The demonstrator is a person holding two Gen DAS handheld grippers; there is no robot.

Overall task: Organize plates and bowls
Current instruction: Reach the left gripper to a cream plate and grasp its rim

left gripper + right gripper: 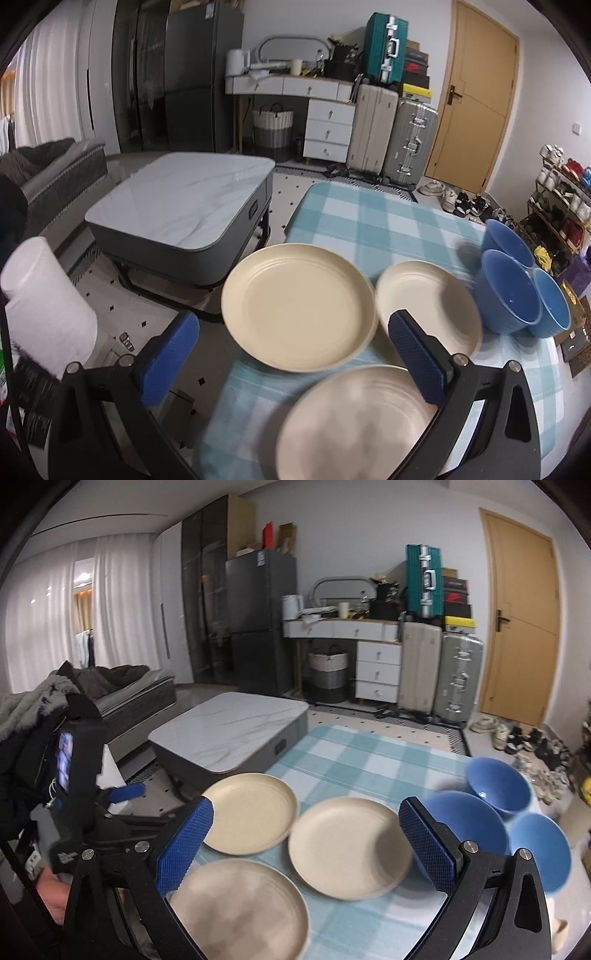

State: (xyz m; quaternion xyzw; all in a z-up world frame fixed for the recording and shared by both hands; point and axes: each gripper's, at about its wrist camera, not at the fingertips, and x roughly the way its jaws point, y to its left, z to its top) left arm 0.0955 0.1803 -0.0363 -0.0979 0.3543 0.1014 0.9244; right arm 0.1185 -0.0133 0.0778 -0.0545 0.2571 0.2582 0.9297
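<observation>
We can see no writing clear enough to read. The boxes stacked by the green suitcase (386,46) have marks on them, but they are too small and fuzzy.

Our table (369,221) wears a cloth of light blue and white squares. Three cream plates sit on it. In the left view, one big plate (299,306) is in the middle, a second plate (430,291) is just beside it at 3 o'clock, and a third plate (351,421) is at 6 o'clock, close to us. Three blue bowls (508,291) huddle together at 3 o'clock, by the table's right edge, touching each other.

Our left gripper (295,354) hangs over the plates with its blue fingers (170,354) spread wide apart and nothing between them. Our right gripper (303,845) is wide open too, with nothing in it, above the same plates.

Around us is a room with a low grey table with a marble-look top (184,206) at 10 o'clock, a dark fridge (199,74), a white desk with drawers (291,86), two pale suitcases (391,136), a wooden door (476,96) at 1 o'clock, white curtains (48,620), a sofa (129,690) and many shoes (465,203) on the floor.
</observation>
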